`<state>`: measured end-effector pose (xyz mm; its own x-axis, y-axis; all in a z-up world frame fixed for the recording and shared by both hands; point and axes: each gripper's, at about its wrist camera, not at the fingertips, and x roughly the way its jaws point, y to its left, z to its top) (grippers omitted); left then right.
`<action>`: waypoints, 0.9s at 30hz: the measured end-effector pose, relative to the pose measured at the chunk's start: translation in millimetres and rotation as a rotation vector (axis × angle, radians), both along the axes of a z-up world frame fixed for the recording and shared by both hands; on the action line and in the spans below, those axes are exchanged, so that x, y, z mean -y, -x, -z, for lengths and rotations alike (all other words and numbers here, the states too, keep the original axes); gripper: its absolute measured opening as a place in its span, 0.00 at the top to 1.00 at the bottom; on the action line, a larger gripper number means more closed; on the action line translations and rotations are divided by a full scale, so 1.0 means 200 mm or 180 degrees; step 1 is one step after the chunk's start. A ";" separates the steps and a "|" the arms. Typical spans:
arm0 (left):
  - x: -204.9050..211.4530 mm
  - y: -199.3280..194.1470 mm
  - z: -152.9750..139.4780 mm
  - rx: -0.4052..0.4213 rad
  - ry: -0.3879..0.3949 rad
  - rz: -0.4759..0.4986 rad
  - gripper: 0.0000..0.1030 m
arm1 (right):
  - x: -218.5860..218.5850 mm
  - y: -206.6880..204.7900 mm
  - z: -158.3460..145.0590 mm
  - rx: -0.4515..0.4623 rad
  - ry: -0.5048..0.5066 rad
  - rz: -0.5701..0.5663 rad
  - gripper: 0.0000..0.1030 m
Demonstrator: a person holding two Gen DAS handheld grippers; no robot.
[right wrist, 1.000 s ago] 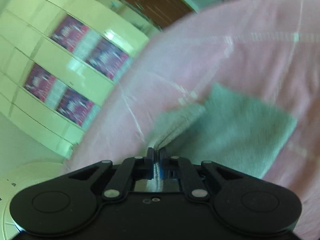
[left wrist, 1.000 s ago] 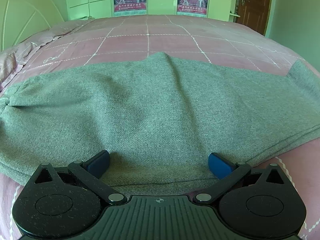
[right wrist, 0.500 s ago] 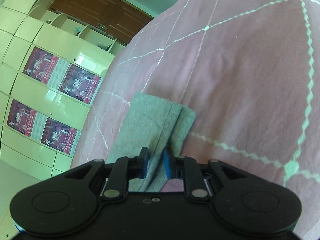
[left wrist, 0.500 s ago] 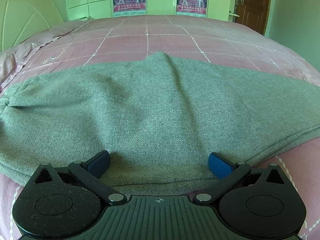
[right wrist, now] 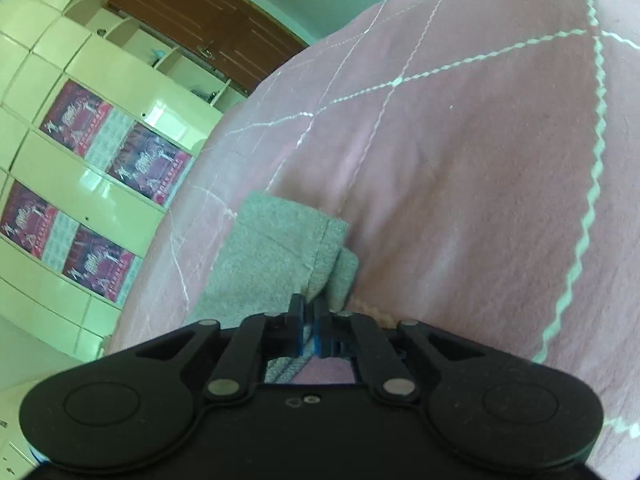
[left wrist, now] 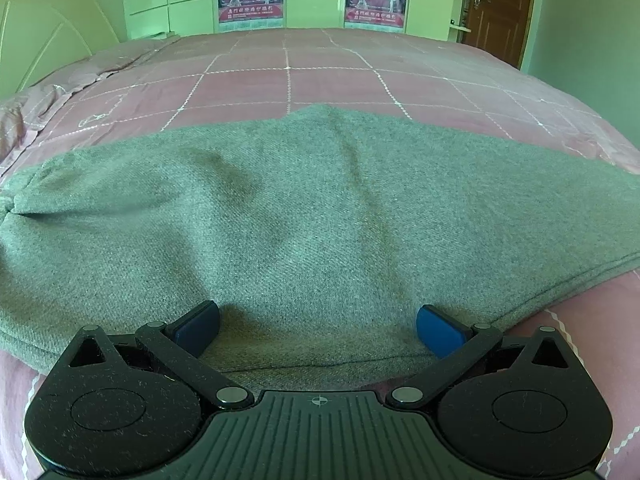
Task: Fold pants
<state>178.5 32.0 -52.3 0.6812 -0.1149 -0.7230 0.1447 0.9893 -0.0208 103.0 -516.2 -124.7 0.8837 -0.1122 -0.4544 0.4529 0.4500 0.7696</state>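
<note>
Because the pants (left wrist: 304, 216) are a soft grey knit, I expect them to drape and sag wherever I lift them, to weigh little, and to cling a bit to the quilted cover, not slide. Nothing about them looks fragile or slippery. I count one pair of pants, one bed (left wrist: 288, 76) under it, and two grippers.

The garment lies flat across the near side of the bed, its long lower hem running along the bed's near edge in my left wrist view, with the pink cover bare behind it toward the far edge. My left gripper (left wrist: 318, 328) stands wide open over that near hem, pads apart on either side of the cloth and pinching nothing. From here it could only drop and clamp the doubled hem just below it, which I judge the sensible place to hold, since a seam gives more bite than a single layer.

In my right wrist view, my right gripper (right wrist: 309, 322) has its jaws clenched, and grey fabric passes between the pads, so I read it as grasping the leg cuffs (right wrist: 280, 256). Two cuff ends show there, one lying on the other, the stitched hem of the upper one plain to see. They rest on the cover toward the bed's right-hand side.

For a limp cloth like this I would hold both ends at once and keep it taut, or the middle will bunch.
</note>
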 end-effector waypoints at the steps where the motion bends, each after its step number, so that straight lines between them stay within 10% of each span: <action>1: -0.01 0.00 0.00 -0.0001 0.0004 0.0010 0.00 | -0.01 0.03 -0.02 0.0055 0.0003 0.0022 0.96; 4: -0.01 0.00 0.00 0.0023 -0.0002 0.0020 0.00 | -0.09 0.11 -0.09 -0.0001 0.0264 0.0170 0.73; 8: -0.03 0.04 -0.04 0.0153 0.0022 -0.0011 0.00 | -0.32 0.17 -0.18 0.0172 0.0634 -0.0211 0.75; 17: -0.11 0.11 -0.10 0.0421 -0.0134 -0.0087 0.00 | -1.23 -0.27 -0.33 0.0344 0.1318 -0.2327 0.78; 20: -0.17 0.09 -0.07 0.0263 -0.0401 -0.0126 0.00 | -1.42 -0.45 -0.23 -0.0428 0.1602 -0.2518 0.75; 27: -0.74 0.14 -0.16 0.0787 -0.0233 -0.1118 0.00 | -1.50 -0.58 -0.46 0.0113 0.1666 -0.2862 0.75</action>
<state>149.7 180.9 -19.9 0.8235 0.2004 -0.5307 -0.2092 0.9769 0.0442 220.0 -217.1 -33.3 0.7508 0.4189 -0.5107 -0.2341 0.8917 0.3874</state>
